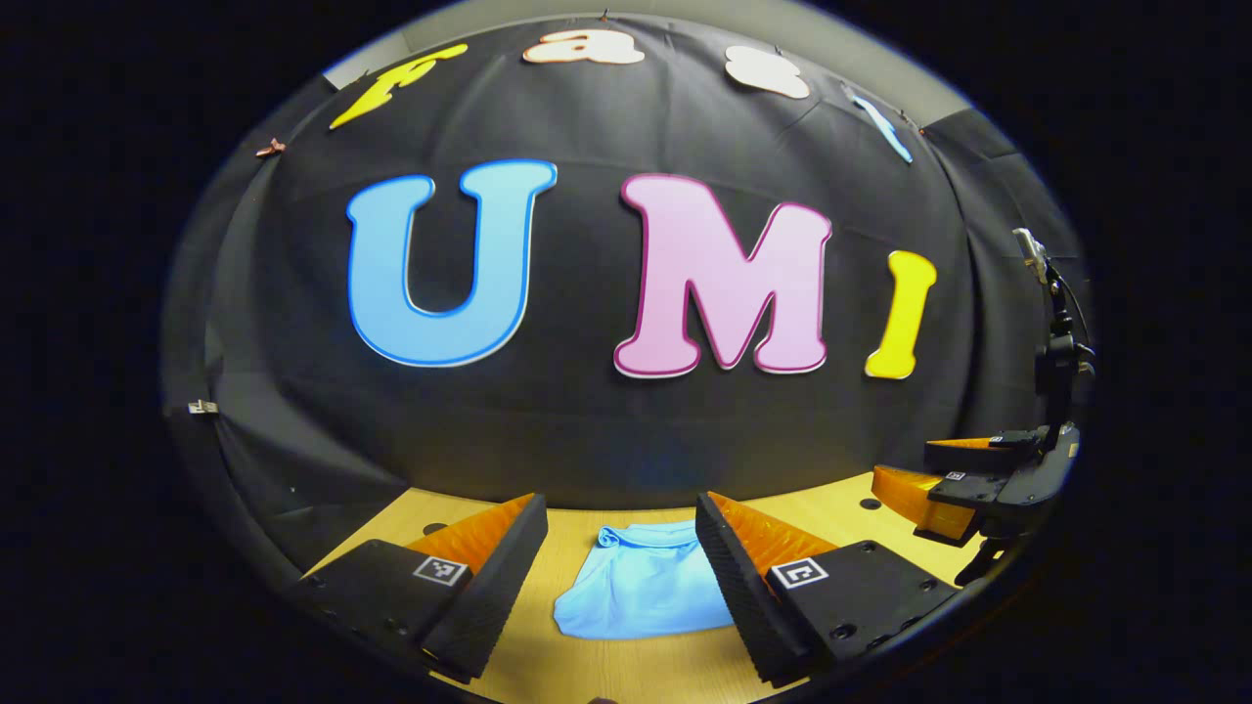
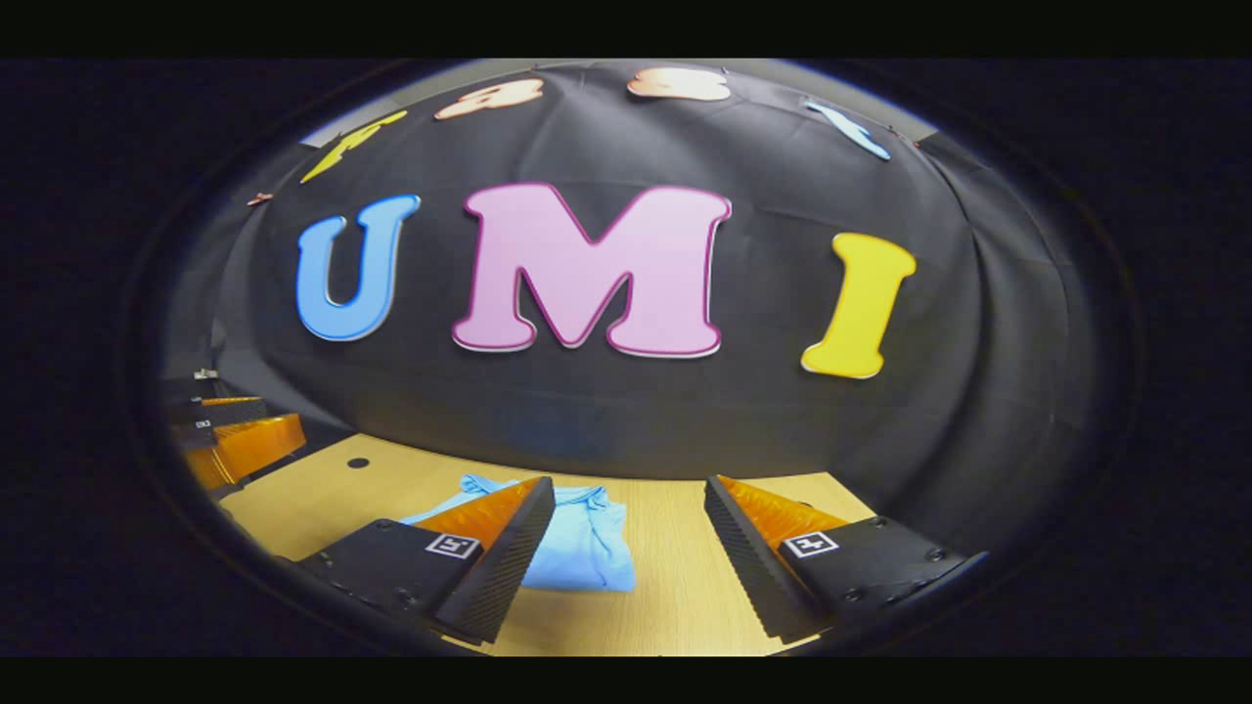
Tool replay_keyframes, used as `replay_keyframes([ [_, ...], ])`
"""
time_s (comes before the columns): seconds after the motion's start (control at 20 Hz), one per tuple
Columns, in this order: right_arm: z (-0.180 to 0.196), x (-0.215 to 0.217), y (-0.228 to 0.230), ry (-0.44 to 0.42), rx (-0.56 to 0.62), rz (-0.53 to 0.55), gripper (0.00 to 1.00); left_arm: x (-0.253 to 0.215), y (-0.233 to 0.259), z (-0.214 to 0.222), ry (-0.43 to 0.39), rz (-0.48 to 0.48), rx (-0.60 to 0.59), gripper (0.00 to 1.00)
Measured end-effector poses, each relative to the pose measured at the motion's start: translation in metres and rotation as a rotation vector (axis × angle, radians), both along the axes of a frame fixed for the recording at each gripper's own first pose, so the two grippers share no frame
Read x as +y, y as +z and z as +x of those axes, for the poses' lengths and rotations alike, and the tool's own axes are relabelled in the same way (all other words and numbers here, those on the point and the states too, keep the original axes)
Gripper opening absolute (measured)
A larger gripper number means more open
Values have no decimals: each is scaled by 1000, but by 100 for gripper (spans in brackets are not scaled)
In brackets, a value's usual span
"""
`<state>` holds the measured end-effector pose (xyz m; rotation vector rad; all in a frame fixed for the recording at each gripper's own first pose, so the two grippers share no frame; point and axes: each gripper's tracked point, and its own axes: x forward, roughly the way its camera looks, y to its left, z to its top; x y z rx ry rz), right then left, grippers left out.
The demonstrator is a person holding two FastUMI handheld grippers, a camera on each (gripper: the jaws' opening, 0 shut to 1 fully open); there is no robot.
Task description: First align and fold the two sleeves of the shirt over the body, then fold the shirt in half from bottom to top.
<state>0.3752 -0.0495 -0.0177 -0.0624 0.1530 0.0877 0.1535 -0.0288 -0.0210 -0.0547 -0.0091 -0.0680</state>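
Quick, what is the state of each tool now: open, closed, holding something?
Left tool: open, holding nothing, above the blue shirt.
Right tool: open, holding nothing.

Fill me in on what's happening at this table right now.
A person is working with two handheld tools over a wooden table. A light blue shirt lies there in a compact bundle, apparently already folded. The left tool and the right tool are both open and hold nothing, each pointing toward the shirt without touching it. In the left gripper view, the right tool shows off to the side, above the table's edge.
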Motion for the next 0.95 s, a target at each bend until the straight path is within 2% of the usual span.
replay_keyframes([
  [0.2,-87,-6,62,2,-125,29,94,-9,17,-82,-40,-18,-22,96],
  [0.25,-113,-6,73,8,-134,14,97,-7,23,-103,-34,-22,-41,97],
  [0.35,-152,-8,84,12,-137,-3,97,-2,38,-145,-30,-36,-78,97],
  [0.65,-238,-4,104,26,-135,10,97,14,52,-248,1,-84,-118,97],
  [0.85,-278,3,115,55,-122,17,99,18,53,-294,14,-94,-124,97],
  [0.95,-292,9,124,77,-126,31,97,18,48,-310,22,-85,-117,97],
])
